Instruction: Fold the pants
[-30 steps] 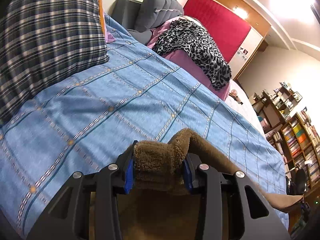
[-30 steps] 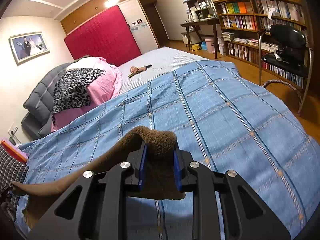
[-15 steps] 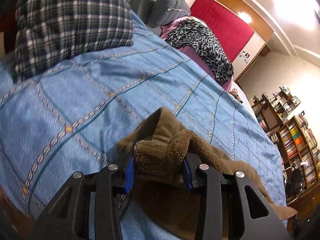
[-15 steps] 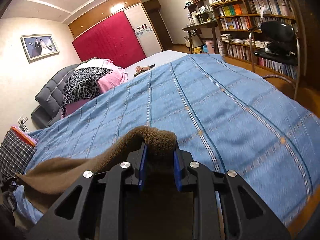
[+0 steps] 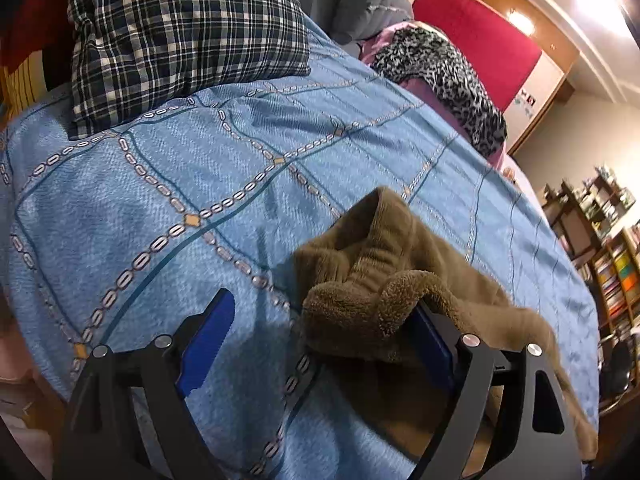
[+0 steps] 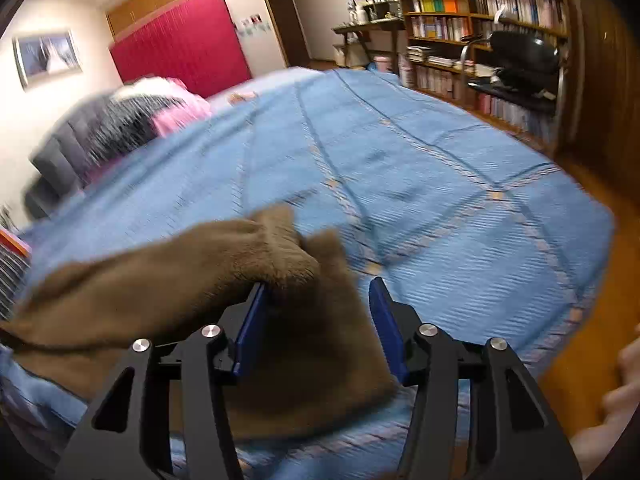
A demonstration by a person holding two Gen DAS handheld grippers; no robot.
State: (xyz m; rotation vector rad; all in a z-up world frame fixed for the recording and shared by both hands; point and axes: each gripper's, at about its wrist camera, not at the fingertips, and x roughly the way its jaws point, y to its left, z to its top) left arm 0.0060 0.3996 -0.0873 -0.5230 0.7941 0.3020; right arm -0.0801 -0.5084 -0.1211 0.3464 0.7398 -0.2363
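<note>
Your landmark is the blue bedspread point(image 5: 168, 184), which fills both views and carries everything else. Well up it from the pants sits the plaid pillow point(image 5: 180, 28), and beyond that the leopard-print throw point(image 5: 440, 68); neither is in your way, so the near stretch of bedspread is your folding surface. The brown fleece pants point(image 5: 384, 280) lie on the bedspread's near edge, stretched between your 2 grippers, which looks like why you held 1 end in each: to set the cloth down flat. Your left gripper point(image 5: 320, 336) has its jaws opening, already wide; a bunched fold of the pants leans on the right-hand pad only, and the other pad stands clear over bare bedspread. Your right gripper point(image 6: 318, 320) is opening too (this view is blurred), cloth between the jaws draped over the left-hand pad, no squeeze visible. By my reading, you're releasing both ends
</note>
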